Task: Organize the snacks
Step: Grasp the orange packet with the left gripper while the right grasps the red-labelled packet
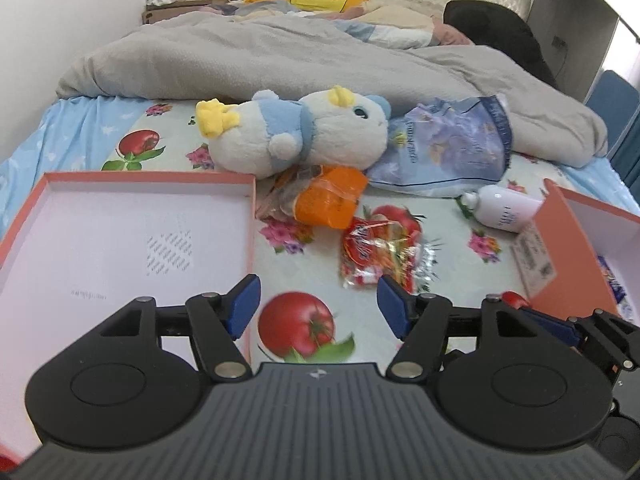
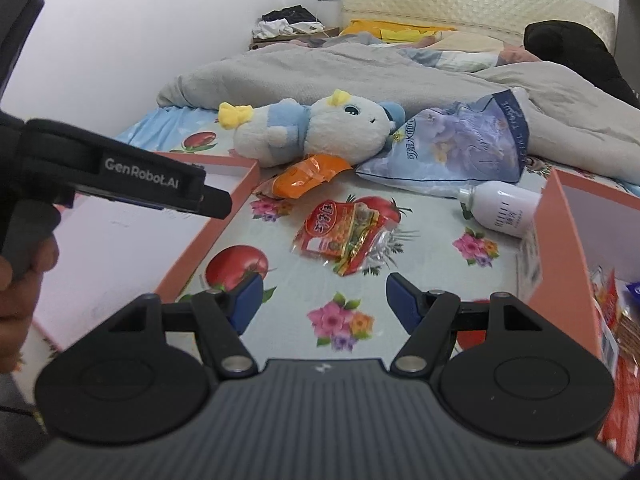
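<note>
A red snack packet point(image 1: 378, 254) point(image 2: 344, 236) lies on the flowered bedsheet between two boxes. An orange snack packet point(image 1: 330, 200) point(image 2: 306, 178) lies behind it, partly under the plush toy. My left gripper point(image 1: 318, 306) is open and empty, low over the sheet just in front of the red packet. My right gripper point(image 2: 324, 302) is open and empty, also short of the red packet. The pink box on the right point(image 2: 560, 248) point(image 1: 560, 232) holds several snack packets point(image 2: 618, 320). The pink box on the left point(image 1: 128, 178) point(image 2: 224, 216) shows a bare white floor.
A white and blue plush toy point(image 1: 296, 132) point(image 2: 316, 128), a blue tissue pack point(image 1: 448, 148) point(image 2: 456, 144) and a white bottle point(image 1: 506, 208) point(image 2: 506, 208) lie behind the snacks. A grey duvet point(image 1: 260, 56) covers the far bed. The left gripper's body point(image 2: 120, 180) crosses the right wrist view.
</note>
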### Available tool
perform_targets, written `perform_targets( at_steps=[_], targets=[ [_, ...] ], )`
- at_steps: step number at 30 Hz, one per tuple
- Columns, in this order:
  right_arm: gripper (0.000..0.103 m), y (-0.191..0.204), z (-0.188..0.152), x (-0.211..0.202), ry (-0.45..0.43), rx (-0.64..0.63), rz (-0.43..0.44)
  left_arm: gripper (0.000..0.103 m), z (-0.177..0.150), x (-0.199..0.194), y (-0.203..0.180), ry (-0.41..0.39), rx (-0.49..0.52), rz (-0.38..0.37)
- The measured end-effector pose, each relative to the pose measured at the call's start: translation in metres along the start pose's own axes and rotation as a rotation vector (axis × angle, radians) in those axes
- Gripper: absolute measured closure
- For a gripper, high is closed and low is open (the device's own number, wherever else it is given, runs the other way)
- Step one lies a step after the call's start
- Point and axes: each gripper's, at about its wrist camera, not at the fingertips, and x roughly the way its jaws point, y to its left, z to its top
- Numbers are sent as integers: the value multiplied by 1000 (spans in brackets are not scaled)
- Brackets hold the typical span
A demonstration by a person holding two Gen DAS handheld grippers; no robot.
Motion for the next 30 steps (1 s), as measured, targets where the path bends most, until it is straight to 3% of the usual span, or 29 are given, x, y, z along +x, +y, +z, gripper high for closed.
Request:
perform_targets(
  at_steps=[5,12,20,25,30],
  targets=[
    [33,-5,9,34,7,-6,4,32,13,33,6,22,26,18],
    [33,-8,16,73,6,-19,35,32,31,74,6,18,68,-19],
    [33,-6,17,113,19,-58,12,24,42,112,-10,0,192,-49],
    [33,-3,20,131,-10,-100,24,24,45,133,-20,-3,273,-27],
    [33,0,19,146,-20,-138,39,24,47,151,-22,6,287,-17]
  ],
)
